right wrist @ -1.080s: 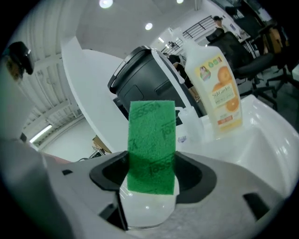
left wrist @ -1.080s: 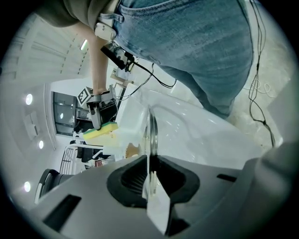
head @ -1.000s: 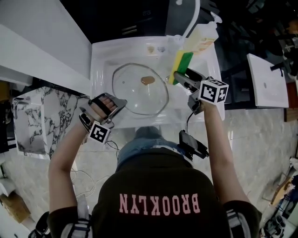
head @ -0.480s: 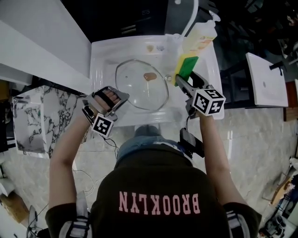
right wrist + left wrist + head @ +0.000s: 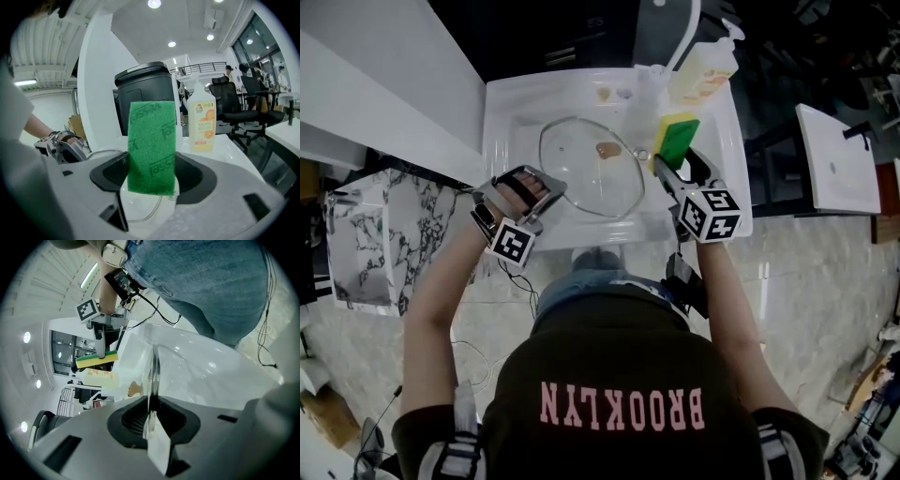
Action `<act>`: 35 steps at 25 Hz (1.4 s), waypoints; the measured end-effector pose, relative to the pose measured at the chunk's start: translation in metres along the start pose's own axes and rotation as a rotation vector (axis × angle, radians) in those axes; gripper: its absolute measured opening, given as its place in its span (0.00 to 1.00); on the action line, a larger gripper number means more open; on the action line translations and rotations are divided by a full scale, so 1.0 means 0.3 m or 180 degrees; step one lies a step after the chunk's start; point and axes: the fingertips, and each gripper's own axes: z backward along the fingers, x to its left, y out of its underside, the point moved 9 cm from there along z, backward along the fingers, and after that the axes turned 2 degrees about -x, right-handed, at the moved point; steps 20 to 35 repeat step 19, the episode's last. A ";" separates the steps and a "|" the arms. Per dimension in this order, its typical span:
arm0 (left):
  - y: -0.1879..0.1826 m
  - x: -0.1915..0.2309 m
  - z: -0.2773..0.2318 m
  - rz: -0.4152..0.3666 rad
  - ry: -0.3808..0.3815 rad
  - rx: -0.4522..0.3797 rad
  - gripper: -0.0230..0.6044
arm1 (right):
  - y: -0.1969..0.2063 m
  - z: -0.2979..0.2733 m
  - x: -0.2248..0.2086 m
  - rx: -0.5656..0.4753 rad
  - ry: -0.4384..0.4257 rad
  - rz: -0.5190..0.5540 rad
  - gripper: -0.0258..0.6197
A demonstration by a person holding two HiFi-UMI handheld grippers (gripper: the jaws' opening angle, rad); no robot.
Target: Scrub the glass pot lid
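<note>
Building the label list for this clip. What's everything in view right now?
round glass pot lid: one, clear with a brown knob, over the sink, rim between the left jaws
rectangular scrub sponge: one, green on yellow, between the right jaws, by the lid's right edge
plastic soap bottle: one, pale yellow with an orange label, sink's back right corner
sink: one, white, centre
curved faucet: one, white, behind the sink
marble-patterned block: one, white and black, left of the sink
left gripper: one, grey, shut on the lid's rim
right gripper: one, grey, shut on the sponge
</note>
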 end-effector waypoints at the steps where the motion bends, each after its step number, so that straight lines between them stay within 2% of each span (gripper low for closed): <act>1: -0.003 -0.002 0.001 0.0077 0.0058 -0.0031 0.12 | 0.002 0.004 0.009 -0.0029 0.0035 0.0100 0.48; 5: -0.010 0.005 0.002 0.0227 0.0148 -0.0085 0.12 | 0.024 0.024 0.046 -0.0142 0.0200 0.0482 0.48; 8: -0.010 0.012 -0.003 0.0268 0.0119 -0.0075 0.12 | 0.046 0.035 0.065 -0.0175 0.0231 0.0582 0.48; 10: -0.007 0.013 -0.008 0.0289 0.0072 -0.0063 0.12 | 0.057 0.043 0.078 -0.0167 0.0235 0.0583 0.48; 14: -0.010 0.016 -0.002 0.0412 0.0211 -0.0055 0.12 | 0.075 0.057 0.100 -0.0167 0.0250 0.0529 0.48; 19: -0.010 0.026 -0.011 0.0464 0.0177 -0.0035 0.12 | 0.089 0.062 0.104 -0.0201 0.0340 0.0465 0.48; 35: -0.010 0.026 -0.011 0.0464 0.0177 -0.0035 0.12 | 0.089 0.062 0.104 -0.0201 0.0340 0.0465 0.48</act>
